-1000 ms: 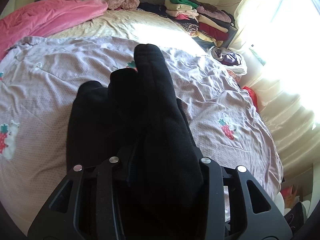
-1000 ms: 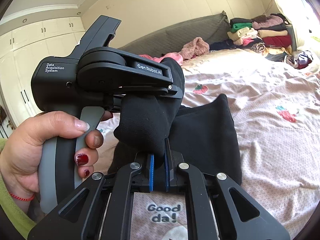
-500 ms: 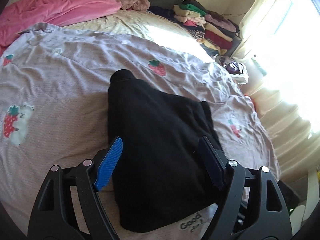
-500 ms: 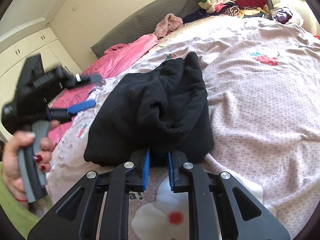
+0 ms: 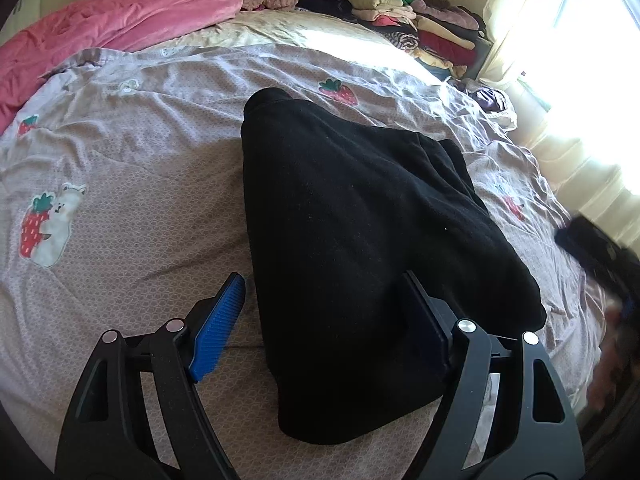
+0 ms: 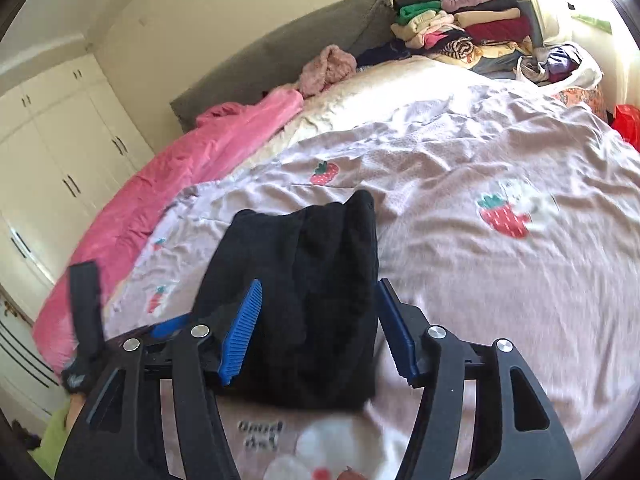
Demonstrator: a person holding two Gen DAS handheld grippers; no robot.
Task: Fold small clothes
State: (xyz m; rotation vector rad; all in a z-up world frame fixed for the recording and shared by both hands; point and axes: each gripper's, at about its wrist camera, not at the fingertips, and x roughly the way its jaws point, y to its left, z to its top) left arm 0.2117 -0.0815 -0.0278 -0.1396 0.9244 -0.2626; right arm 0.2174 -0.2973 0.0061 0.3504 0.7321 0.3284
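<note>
The folded black fleece garment (image 5: 360,240) lies on the strawberry-print quilt (image 5: 120,184); left gripper (image 5: 324,320) and right gripper (image 6: 318,328) both gape, grasping nothing; its 2 loose layers could spring apart.

A bed covered by a lilac quilt (image 5: 152,160) printed with strawberries. A pink blanket (image 5: 100,36) lies bunched along its far left edge, against a grey headboard cushion (image 6: 280,48). A stack of folded clothes (image 6: 468,28) sits at the far right corner. White wardrobe doors (image 6: 52,152) stand far left.
</note>
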